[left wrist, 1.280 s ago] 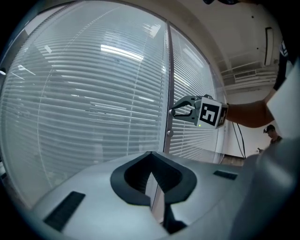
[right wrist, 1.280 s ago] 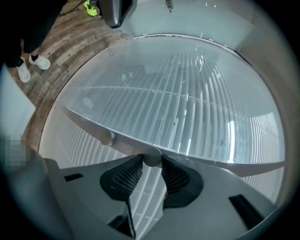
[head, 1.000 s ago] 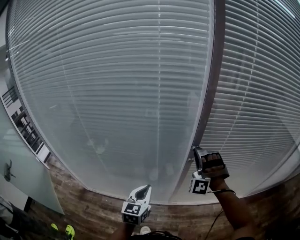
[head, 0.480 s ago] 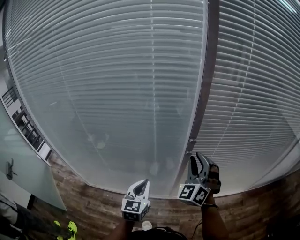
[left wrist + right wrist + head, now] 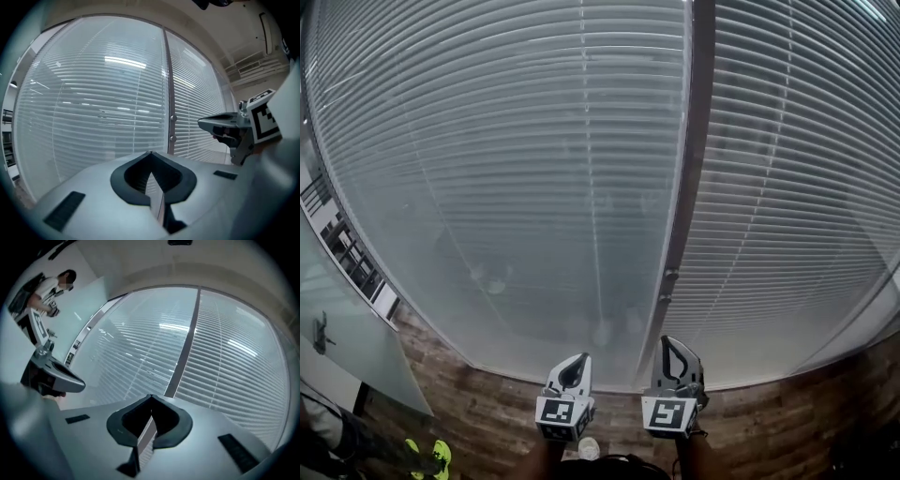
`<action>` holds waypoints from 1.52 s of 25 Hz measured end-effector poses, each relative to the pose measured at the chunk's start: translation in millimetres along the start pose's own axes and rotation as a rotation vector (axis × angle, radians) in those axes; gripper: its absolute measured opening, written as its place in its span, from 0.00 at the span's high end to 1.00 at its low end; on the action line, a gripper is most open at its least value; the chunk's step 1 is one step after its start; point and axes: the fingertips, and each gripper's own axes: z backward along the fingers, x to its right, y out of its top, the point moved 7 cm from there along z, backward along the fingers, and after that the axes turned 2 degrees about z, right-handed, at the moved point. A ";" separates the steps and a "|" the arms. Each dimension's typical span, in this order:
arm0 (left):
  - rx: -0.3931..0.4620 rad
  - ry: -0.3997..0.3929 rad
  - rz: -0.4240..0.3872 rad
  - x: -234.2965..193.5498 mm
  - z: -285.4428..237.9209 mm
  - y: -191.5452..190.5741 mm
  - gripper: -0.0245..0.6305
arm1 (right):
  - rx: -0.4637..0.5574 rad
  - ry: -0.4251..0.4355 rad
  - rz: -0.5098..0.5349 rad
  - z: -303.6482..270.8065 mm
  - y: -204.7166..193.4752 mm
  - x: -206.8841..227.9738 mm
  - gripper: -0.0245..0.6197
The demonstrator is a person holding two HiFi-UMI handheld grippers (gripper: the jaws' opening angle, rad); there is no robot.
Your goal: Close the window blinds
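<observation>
White slatted blinds hang over two panes, a left panel (image 5: 534, 187) and a right panel (image 5: 797, 206), with a dark upright post (image 5: 686, 169) between them. The slats lie flat and let little through. Two small knobs (image 5: 667, 275) sit low on the post. My left gripper (image 5: 574, 360) and my right gripper (image 5: 673, 343) are held side by side low in the head view, short of the blinds. Both are shut with nothing between the jaws. The left gripper (image 5: 150, 153) has its tips together, as does the right gripper (image 5: 150, 396).
Wooden flooring (image 5: 487, 412) runs under the window. A frosted glass partition (image 5: 347, 337) stands at the left, with yellow-green shoes (image 5: 431, 459) near its foot. A person (image 5: 47, 287) stands far left in the right gripper view.
My right gripper has drawn back and down from the post to beside the left gripper, and its jaws have gone from open to shut. The left gripper has barely moved.
</observation>
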 end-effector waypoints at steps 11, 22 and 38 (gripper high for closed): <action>-0.008 0.015 -0.047 30.1 7.4 1.8 0.96 | -0.100 0.139 -0.341 47.7 -49.4 -20.1 0.96; -0.028 0.030 0.031 47.8 32.4 24.7 0.96 | -0.112 0.176 -0.370 68.5 -48.2 -11.4 0.96; -0.071 0.013 0.033 21.4 90.4 0.9 0.96 | -0.119 0.137 -0.359 89.5 -28.5 -54.9 0.96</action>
